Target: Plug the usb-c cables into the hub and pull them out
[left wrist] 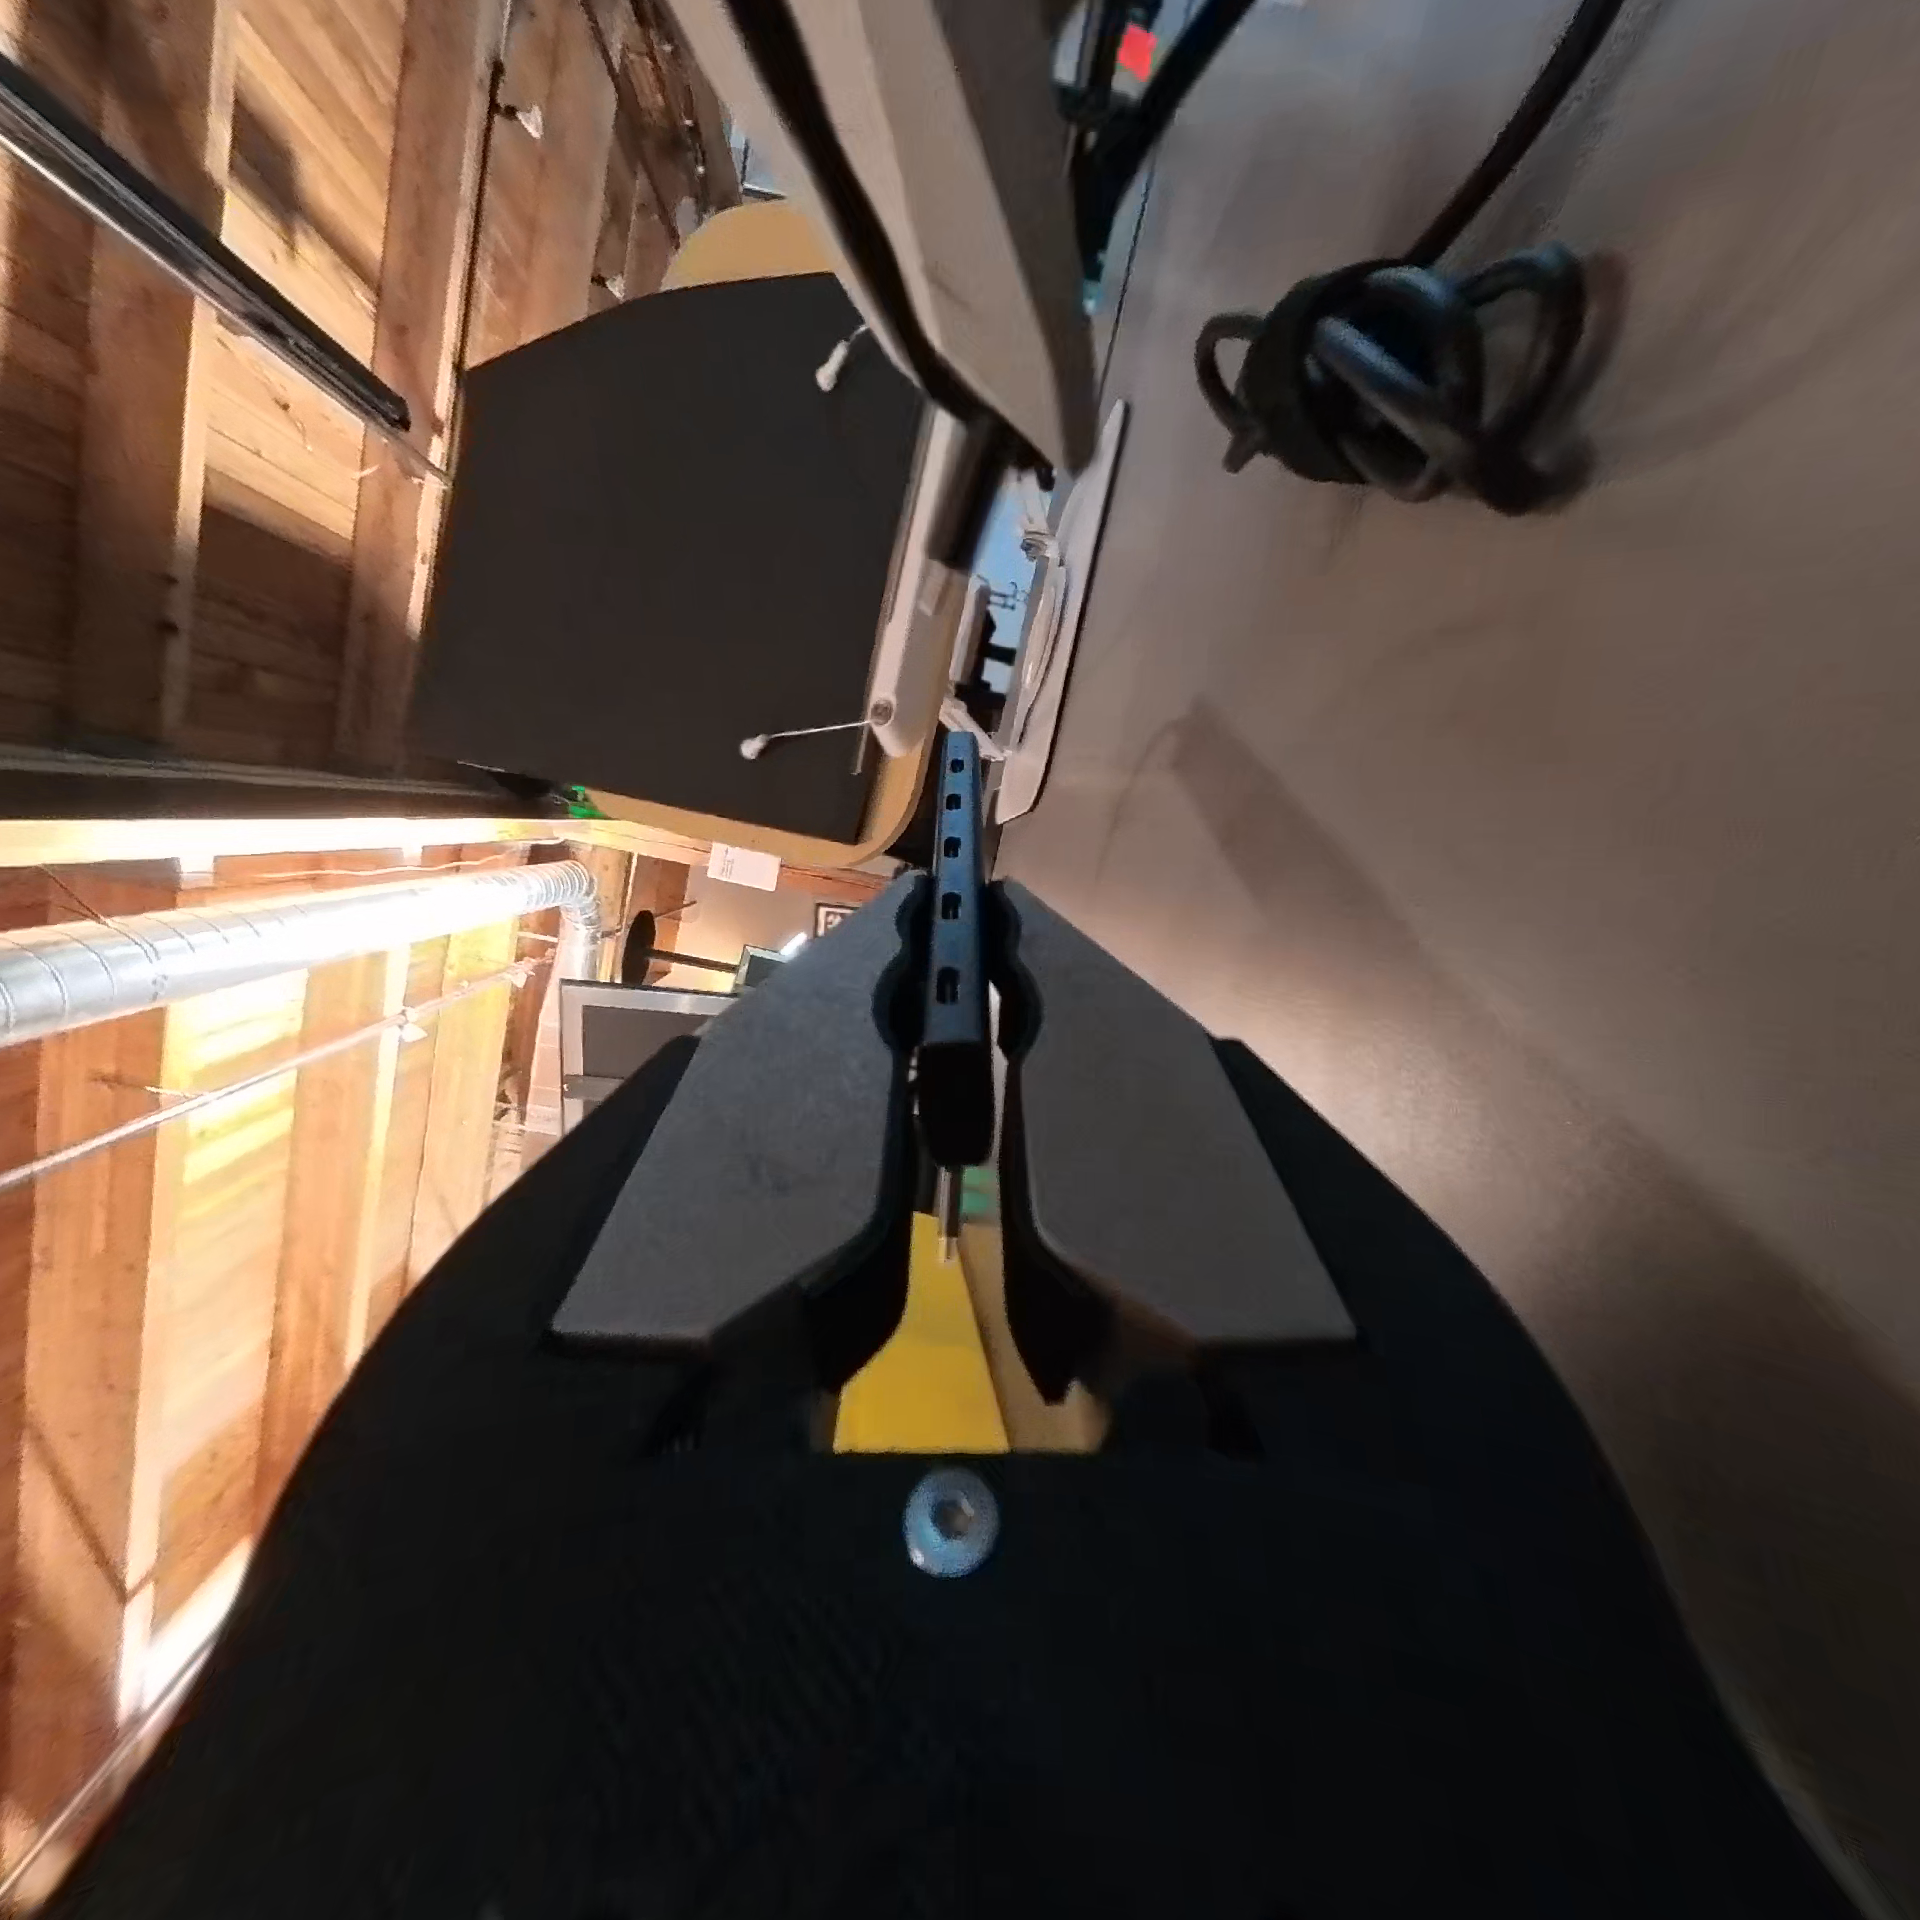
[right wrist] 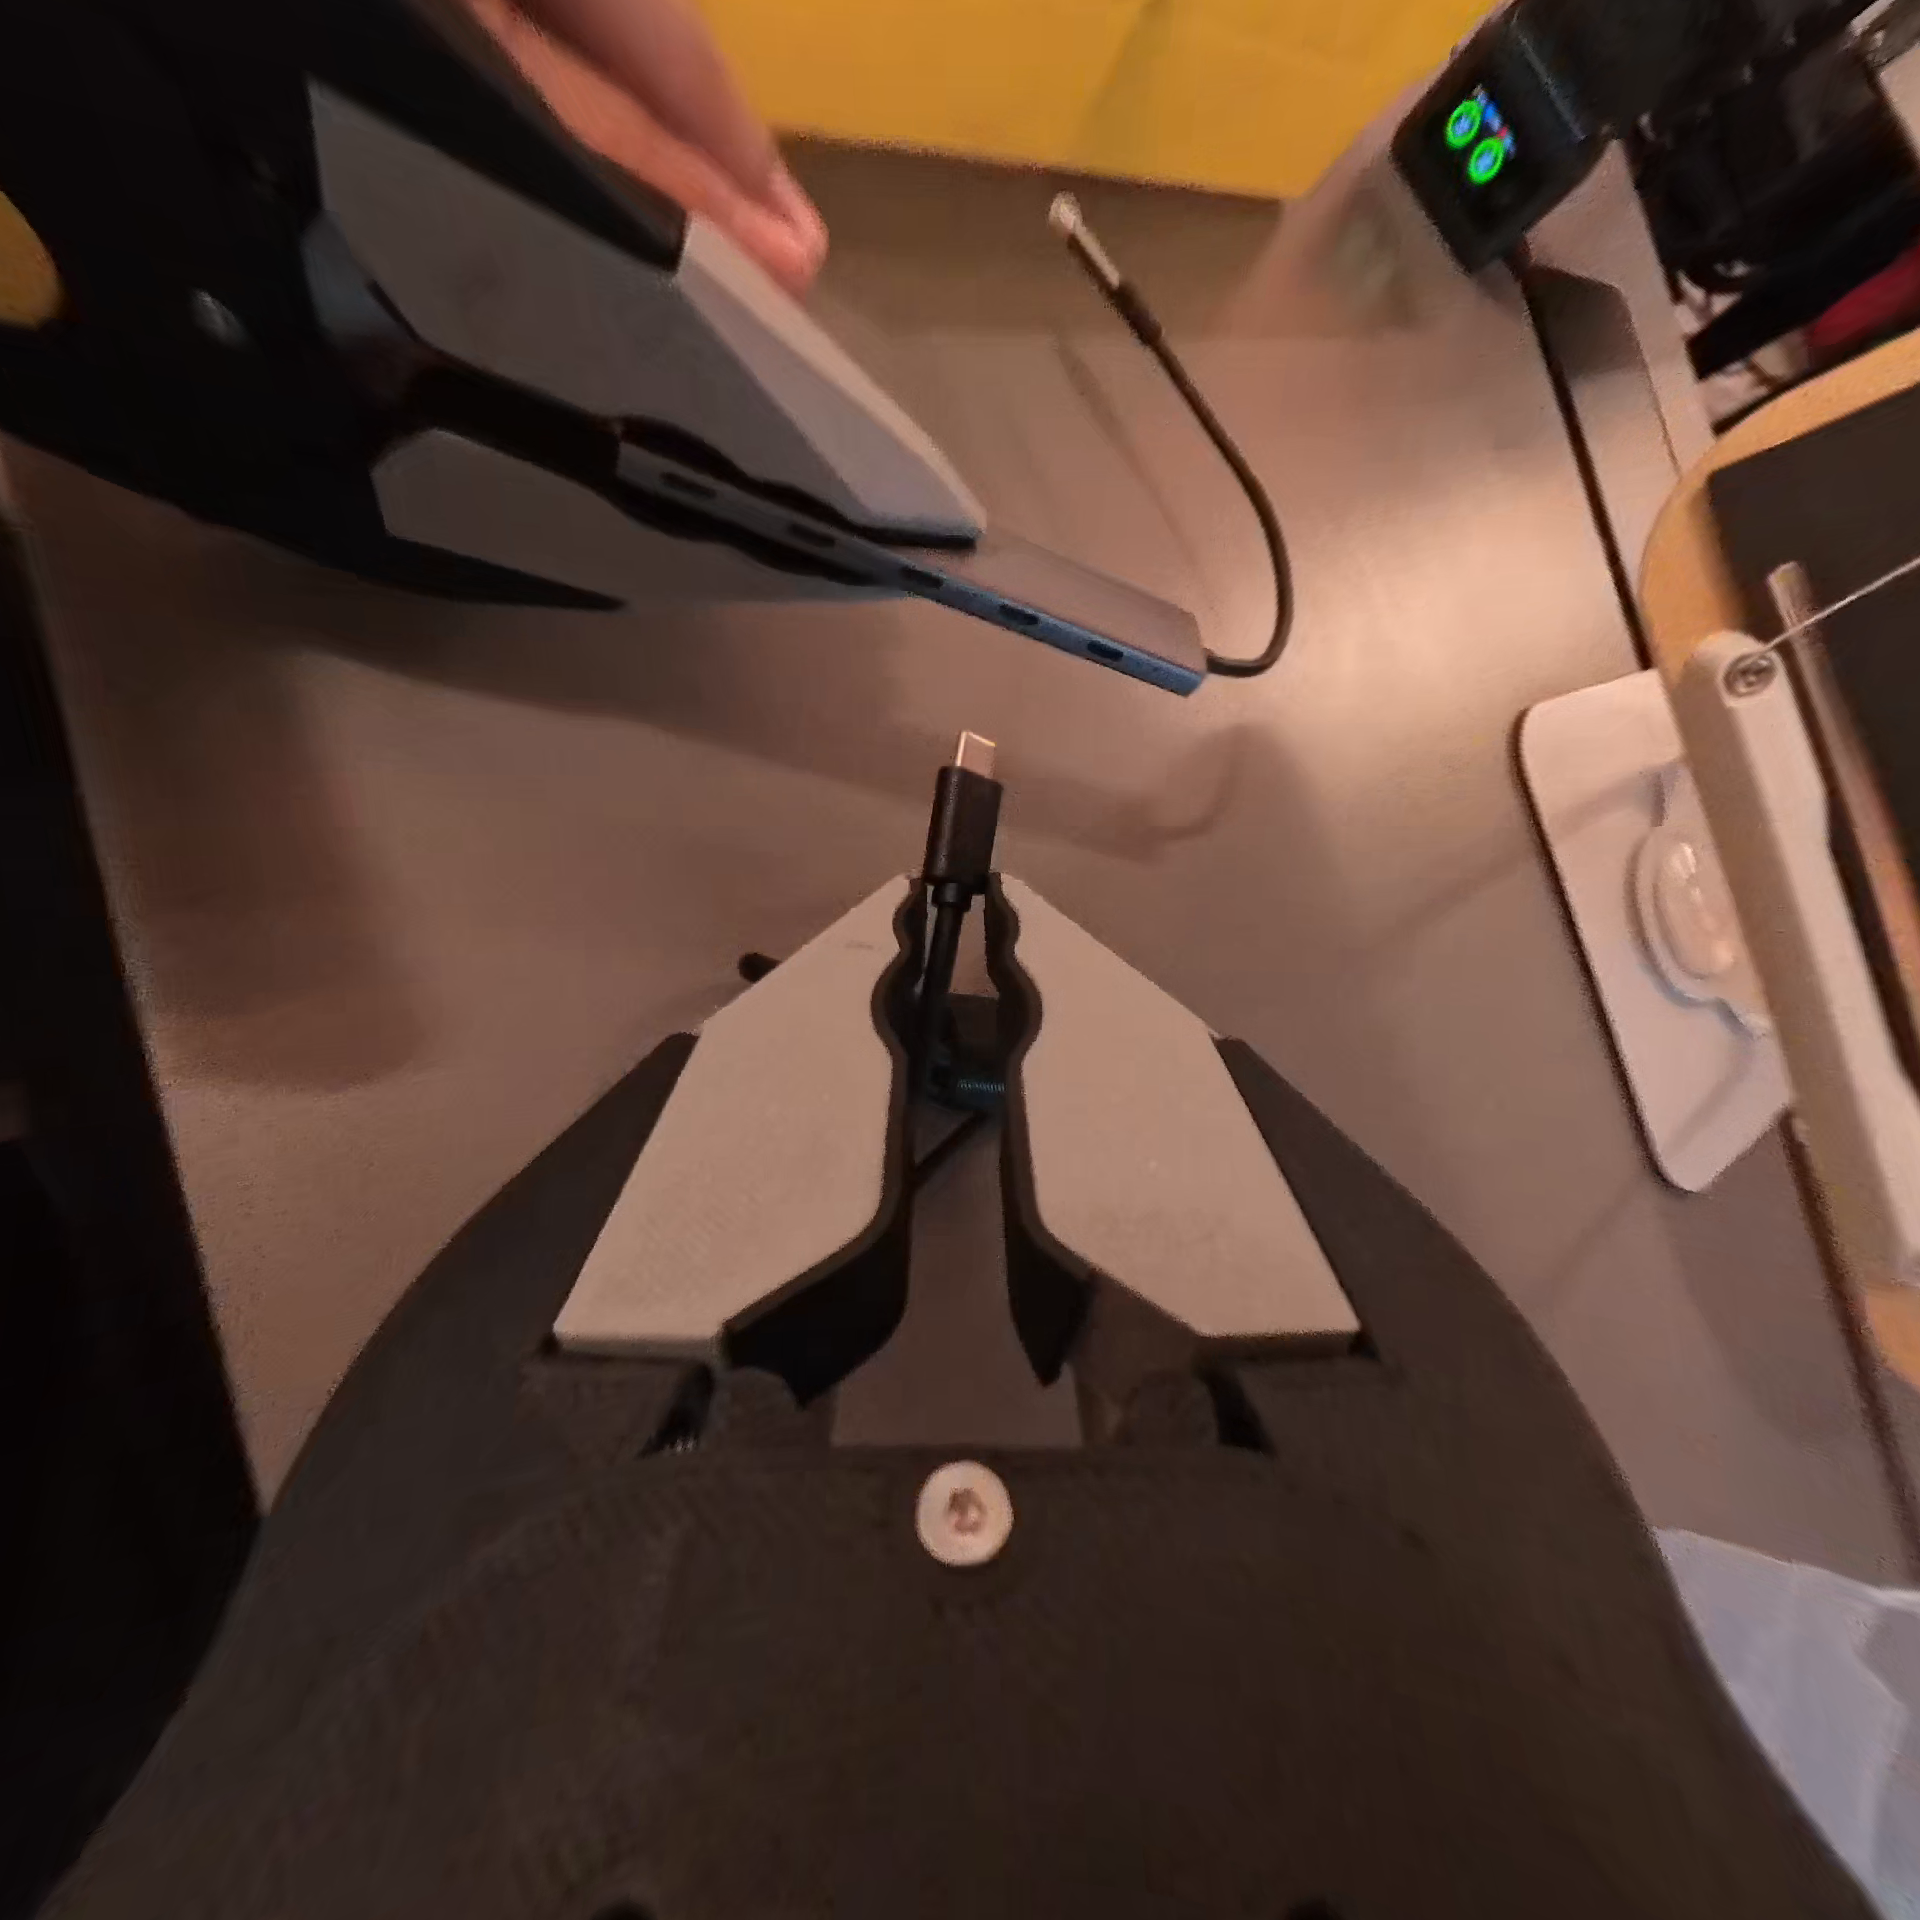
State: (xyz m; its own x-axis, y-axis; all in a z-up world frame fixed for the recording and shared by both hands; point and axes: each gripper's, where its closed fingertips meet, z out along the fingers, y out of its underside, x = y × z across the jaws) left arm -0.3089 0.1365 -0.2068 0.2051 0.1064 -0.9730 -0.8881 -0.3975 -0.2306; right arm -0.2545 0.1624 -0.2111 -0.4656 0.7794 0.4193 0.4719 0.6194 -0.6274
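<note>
My left gripper (left wrist: 956,894) is shut on the slim dark hub (left wrist: 954,914), held edge-on above the table, its row of ports showing. In the right wrist view the same hub (right wrist: 1081,613) sticks out of the left gripper (right wrist: 790,520) at upper left, with its own short cable (right wrist: 1236,499) trailing to the table. My right gripper (right wrist: 951,894) is shut on a black USB-C cable (right wrist: 940,956) just behind its plug (right wrist: 966,810). The plug's metal tip points up at the hub's port edge, a short gap below it.
A tied bundle of black cable (left wrist: 1392,384) lies on the grey table (left wrist: 1455,935). A small device with a lit screen (right wrist: 1475,156) sits at far right. A white stand base (right wrist: 1631,935) and a black panel (right wrist: 1818,623) stand to the right. A hand (right wrist: 707,156) holds the left gripper. Some 7 centimeters of space lies between my two pairs of fingers.
</note>
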